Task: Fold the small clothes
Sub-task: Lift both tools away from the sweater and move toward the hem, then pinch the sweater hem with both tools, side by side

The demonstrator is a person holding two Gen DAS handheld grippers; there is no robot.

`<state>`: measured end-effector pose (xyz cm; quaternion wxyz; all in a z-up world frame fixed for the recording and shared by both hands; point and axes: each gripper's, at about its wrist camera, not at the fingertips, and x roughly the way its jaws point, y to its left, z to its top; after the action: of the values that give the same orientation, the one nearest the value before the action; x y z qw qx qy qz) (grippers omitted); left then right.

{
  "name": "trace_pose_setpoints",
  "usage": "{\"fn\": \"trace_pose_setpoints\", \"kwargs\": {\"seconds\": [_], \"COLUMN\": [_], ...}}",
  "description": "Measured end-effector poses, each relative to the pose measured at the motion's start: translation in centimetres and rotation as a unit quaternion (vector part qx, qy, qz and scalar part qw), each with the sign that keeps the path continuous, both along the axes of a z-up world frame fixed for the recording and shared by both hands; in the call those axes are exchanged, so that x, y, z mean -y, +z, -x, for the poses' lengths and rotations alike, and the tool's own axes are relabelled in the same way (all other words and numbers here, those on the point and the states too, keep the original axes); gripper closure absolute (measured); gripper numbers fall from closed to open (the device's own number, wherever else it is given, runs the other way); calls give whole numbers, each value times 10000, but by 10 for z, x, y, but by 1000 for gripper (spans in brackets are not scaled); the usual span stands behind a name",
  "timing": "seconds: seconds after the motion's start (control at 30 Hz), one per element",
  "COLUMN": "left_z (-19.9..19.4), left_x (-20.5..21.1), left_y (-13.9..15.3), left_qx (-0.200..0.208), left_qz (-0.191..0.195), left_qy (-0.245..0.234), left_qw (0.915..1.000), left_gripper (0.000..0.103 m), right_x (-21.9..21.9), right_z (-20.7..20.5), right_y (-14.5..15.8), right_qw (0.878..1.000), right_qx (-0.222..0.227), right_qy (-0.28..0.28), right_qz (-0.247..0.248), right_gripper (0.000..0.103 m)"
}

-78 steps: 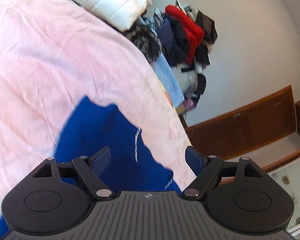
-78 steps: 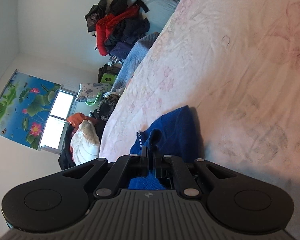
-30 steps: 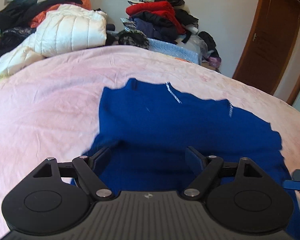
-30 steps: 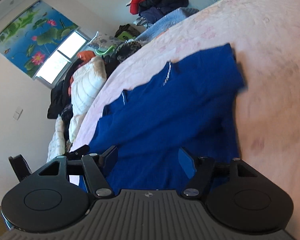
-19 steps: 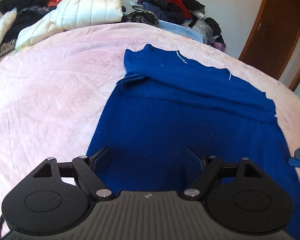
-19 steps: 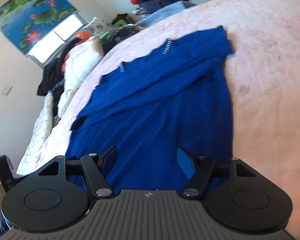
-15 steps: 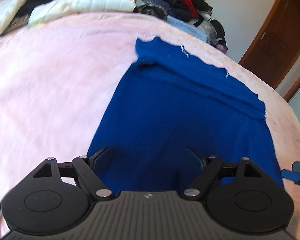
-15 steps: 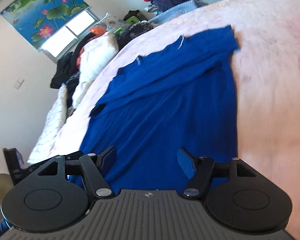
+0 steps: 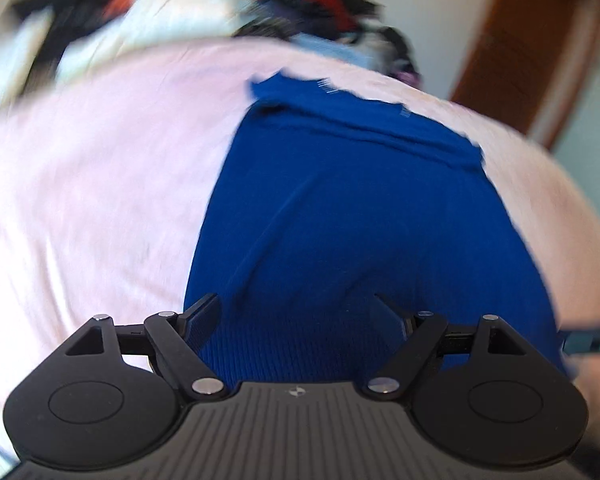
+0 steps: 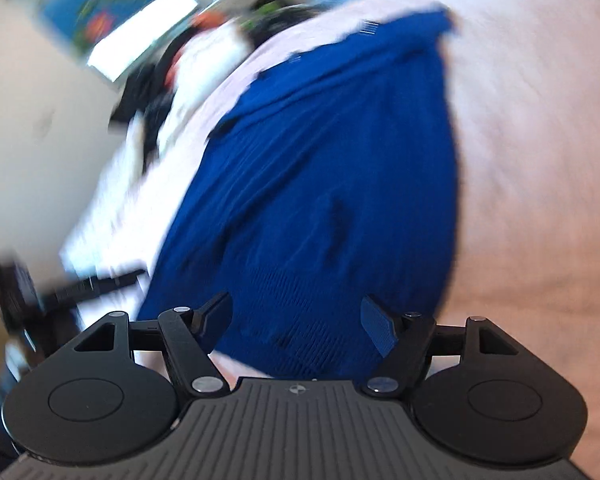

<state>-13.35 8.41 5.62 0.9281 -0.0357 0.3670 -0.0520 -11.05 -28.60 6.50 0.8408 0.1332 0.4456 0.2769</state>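
The blue garment (image 9: 352, 216) lies spread on the pink bed (image 9: 92, 184), filling the centre of both views, its far band with white markings toward the upper middle of the frame. The left tool (image 9: 300, 312) hovers at the near hem with its jaws spread wide and nothing between them; the right tool (image 10: 296, 316) stands likewise, agape and empty, over the ribbed hem (both views are motion-blurred). The likely step is gripping the hem. Set each tool near an outer corner, pinch all fabric layers only, not the bed cover, then lift evenly so the fold line stays straight.
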Motion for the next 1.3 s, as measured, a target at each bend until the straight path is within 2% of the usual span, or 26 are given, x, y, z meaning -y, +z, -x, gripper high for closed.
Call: {"fn": "trace_pose_setpoints", "kwargs": {"seconds": [0.07, 0.13, 0.2, 0.23, 0.37, 0.53, 0.67, 0.73, 0.8, 0.87, 0.9, 0.97, 1.03, 1.07, 1.1, 1.23, 1.27, 1.3], "left_z": [10, 20, 27, 28, 17, 12, 9, 11, 6, -2, -4, -5, -4, -4, -4, -6, -7, -10], "left_x": [25, 46, 59, 64, 70, 74, 70, 70, 69, 65, 64, 63, 64, 64, 64, 69, 69, 68], "left_y": [-1, -5, -8, -10, -15, -30, -28, -27, -32, -33, -31, -29, -32, -31, -31, -30, -31, -30], "left_qx": [295, 492, 667, 696, 551, 101, -273, -260, -324, -445, -489, -515, -491, -481, -491, -339, -319, -316], "left_qz": [-758, -1328, -1622, -1717, -1743, -1917, -1459, -1515, -1635, -1520, -1453, -1405, -1510, -1460, -1413, -1600, -1621, -1617], "left_qy": [-634, -1233, -1499, -1522, -1455, -1730, -1991, -2060, -1914, -1710, -1666, -1693, -1755, -1751, -1749, -1728, -1702, -1653], "left_qw": [9947, 9822, 9730, 9708, 9723, 9660, 9687, 9664, 9672, 9725, 9740, 9741, 9716, 9725, 9732, 9713, 9715, 9724], "left_gripper": [21, 21, 21, 21, 21, 22, 22, 22, 23, 26, 32, 37, 46, 55, 64, 79, 87, 88], "right_x": [-32, -57, -71, -75, -78, -81, -83, -84, -82, -82, -83, -81, -77, -75, -74, -68, -68, -70], "right_z": [14, 25, 29, 29, 27, 22, 19, 17, 14, 13, 13, 13, 15, 16, 18, 16, 16, 16], "right_y": [4, -1, -8, -9, -3, -10, -12, -12, -13, -13, -13, -9, -3, 0, 2, 7, 6, 3], "right_qw": [9915, 9726, 9597, 9587, 9619, 9571, 9580, 9583, 9592, 9599, 9598, 9638, 9683, 9686, 9687, 9668, 9646, 9611], "right_qx": [565, 921, 1039, 1047, 1119, 1115, 1103, 1120, 1122, 1110, 1101, 965, 765, 778, 814, 947, 971, 985], "right_qy": [676, 1195, 1453, 1465, 1400, 1343, 1286, 1244, 1186, 1182, 1197, 1301, 1481, 1500, 1459, 1284, 1273, 1309], "right_qz": [957, 1771, 2168, 2203, 2064, 2311, 2315, 2317, 2307, 2287, 2289, 2117, 1858, 1824, 1836, 1994, 2094, 2225], "right_gripper": [32, 33, 40, 41, 43, 44, 44, 44, 44, 44, 44, 45, 50, 50, 50, 50, 50, 50]}}
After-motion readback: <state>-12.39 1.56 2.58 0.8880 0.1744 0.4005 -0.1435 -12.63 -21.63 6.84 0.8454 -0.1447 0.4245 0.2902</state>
